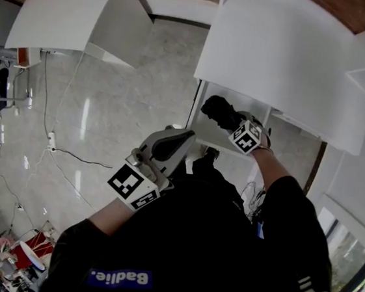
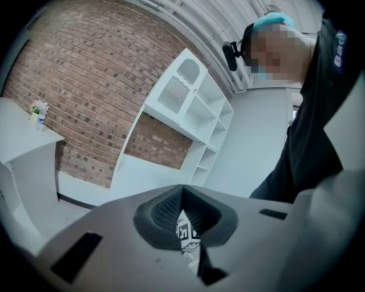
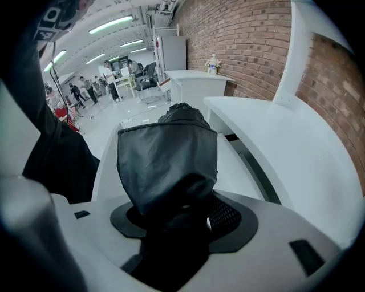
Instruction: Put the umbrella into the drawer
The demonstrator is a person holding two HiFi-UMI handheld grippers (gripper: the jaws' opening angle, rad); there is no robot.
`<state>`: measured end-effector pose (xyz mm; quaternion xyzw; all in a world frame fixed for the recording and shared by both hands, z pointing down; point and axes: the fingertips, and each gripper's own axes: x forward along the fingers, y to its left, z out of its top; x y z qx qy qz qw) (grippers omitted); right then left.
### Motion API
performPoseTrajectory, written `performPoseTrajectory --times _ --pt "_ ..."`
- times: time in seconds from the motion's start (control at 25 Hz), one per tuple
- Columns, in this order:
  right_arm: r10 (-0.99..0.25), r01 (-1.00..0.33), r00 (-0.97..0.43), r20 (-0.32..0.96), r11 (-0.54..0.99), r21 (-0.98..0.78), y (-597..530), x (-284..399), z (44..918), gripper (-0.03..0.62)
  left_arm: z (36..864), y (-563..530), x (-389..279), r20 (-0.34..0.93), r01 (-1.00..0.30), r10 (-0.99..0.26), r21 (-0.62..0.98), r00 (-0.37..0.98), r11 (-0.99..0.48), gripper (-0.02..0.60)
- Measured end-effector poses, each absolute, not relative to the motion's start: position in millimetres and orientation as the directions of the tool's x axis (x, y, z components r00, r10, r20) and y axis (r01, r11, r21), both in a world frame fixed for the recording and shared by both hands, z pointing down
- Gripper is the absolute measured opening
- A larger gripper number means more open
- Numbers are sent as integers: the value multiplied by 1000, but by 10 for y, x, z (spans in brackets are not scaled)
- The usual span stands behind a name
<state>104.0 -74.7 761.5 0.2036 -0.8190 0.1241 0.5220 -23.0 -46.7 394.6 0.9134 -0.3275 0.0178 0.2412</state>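
A folded black umbrella (image 1: 219, 111) in its fabric sleeve sticks forward out of my right gripper (image 1: 235, 124), which is shut on it. It hangs over an open white drawer (image 1: 205, 134) under the white desk top. In the right gripper view the umbrella (image 3: 168, 162) fills the middle, its near end pinched in the right gripper (image 3: 182, 212), with the drawer's pale bottom (image 3: 236, 171) beyond. My left gripper (image 1: 181, 137) is held lower left of the drawer, apart from it. The left gripper (image 2: 182, 193) points upward with its pads together and nothing between them.
The white desk top (image 1: 278, 55) overhangs the drawer. A second white table (image 1: 60, 10) stands at the far left, with cables (image 1: 55, 144) on the glossy floor between. White shelving (image 2: 194, 108) stands against a brick wall. People (image 3: 80, 91) are far off.
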Motion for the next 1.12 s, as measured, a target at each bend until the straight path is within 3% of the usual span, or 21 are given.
performPoseTrajectory --times 0.64,1.12 --pt "-130 -437 -304 944 899 -17 -720 840 8365 275 4170 -454 -610 284 -654 -595 441 752 -615 2" --pt "-81 -491 -237 968 870 -47 -799 961 8961 275 4457 -538 -719 340 -667 -576 450 743 -594 2"
